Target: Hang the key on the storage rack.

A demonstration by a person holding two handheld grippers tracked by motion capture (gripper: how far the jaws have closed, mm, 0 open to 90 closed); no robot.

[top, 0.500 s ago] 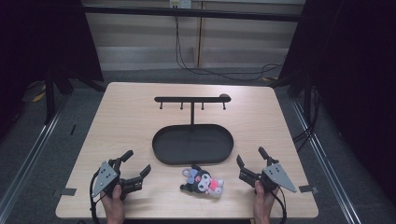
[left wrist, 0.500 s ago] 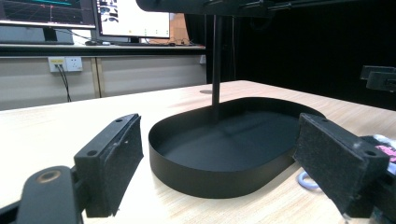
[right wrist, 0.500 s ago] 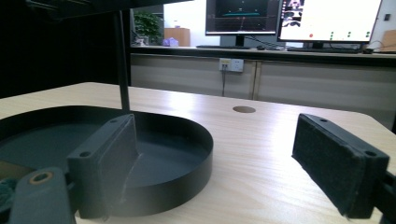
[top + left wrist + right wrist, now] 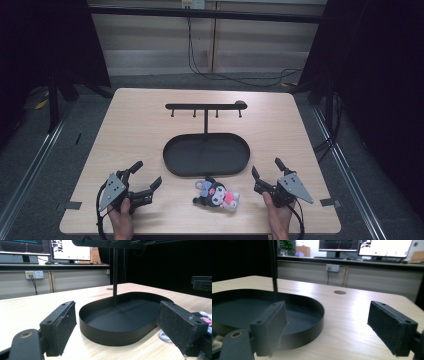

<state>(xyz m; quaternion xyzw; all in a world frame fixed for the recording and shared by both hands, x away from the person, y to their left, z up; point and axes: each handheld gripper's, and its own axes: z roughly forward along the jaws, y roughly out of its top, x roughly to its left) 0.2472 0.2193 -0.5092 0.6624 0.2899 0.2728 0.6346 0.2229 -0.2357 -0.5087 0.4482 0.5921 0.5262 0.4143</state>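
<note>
High view: a light wooden table (image 4: 125, 130) bearing a black oval tray (image 4: 172, 157) from whose far side a thin post rises to a horizontal hanger bar (image 4: 202, 106) with four small pegs underneath; the tray's long axis and the bar both run left–right across the table. A small plush toy (image 4: 216, 194) lies on the table surface just in front of the tray's near rim, between the two grippers and apart from both. Its long axis runs roughly left–right with a slight slant, the dark head end toward the left and the pink and white parts toward the right and a little nearer the person. The toy is mostly black with a white face, a pale lilac bow at the head, and a pink patch on the body; finer detail is too small to tell. The left gripper (image 4: 142, 181), held in the person's left hand (image 4: 121, 220) at the near left of the table, has its jaws spread wide with nothing between them. The right gripper (image 4: 266, 172), held in the right hand (image 4: 277, 218) at the near right, is likewise spread wide and empty. Left gripper view: the tray wall and post lie between the two black pads, with a pale ring (image 4: 163, 336) and a pink-and-white scrap of the toy beside the right pad.
</note>
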